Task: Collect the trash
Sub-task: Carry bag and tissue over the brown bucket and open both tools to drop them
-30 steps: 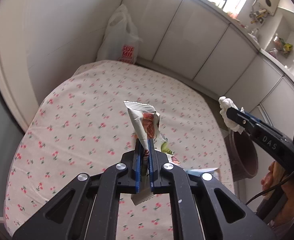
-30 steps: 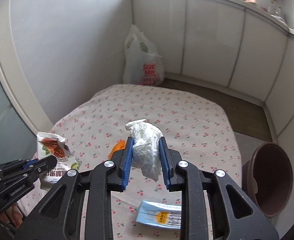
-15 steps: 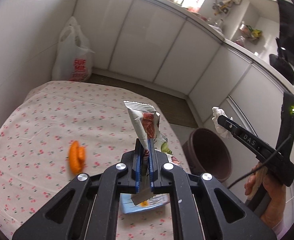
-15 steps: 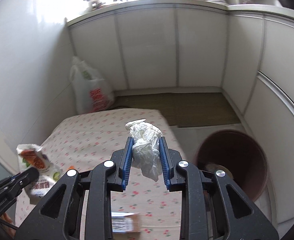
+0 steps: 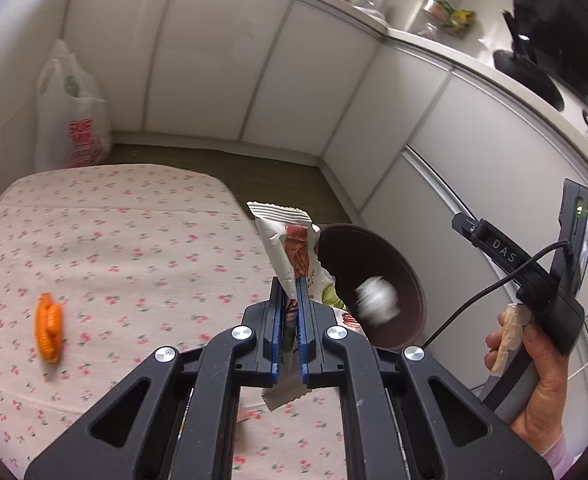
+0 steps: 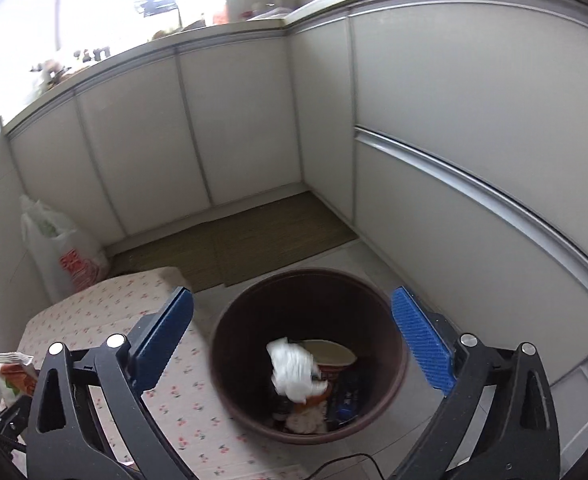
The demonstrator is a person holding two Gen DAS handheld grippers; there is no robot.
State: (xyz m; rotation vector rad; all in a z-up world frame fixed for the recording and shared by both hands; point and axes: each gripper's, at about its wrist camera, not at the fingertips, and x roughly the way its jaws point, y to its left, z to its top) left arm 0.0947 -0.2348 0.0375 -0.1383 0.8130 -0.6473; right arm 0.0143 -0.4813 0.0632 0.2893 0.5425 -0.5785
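Over the brown bin (image 6: 310, 354): right gripper (image 6: 291, 336) jaws opening, wide apart, nothing btwn the pads. White crumpled wad (image 6: 294, 370) is blurred inside the bin's mouth, above other trash at the bottom. Left gripper (image 5: 289, 320) is clamped tight on a snack wrapper (image 5: 294, 248), wrapper upright, just left of the bin (image 5: 374, 264). Orange scrap (image 5: 48, 328) lies on the floral cloth (image 5: 133, 240), far left, well apart from both. White plastic bag (image 5: 71, 120) on floor at far left wall.
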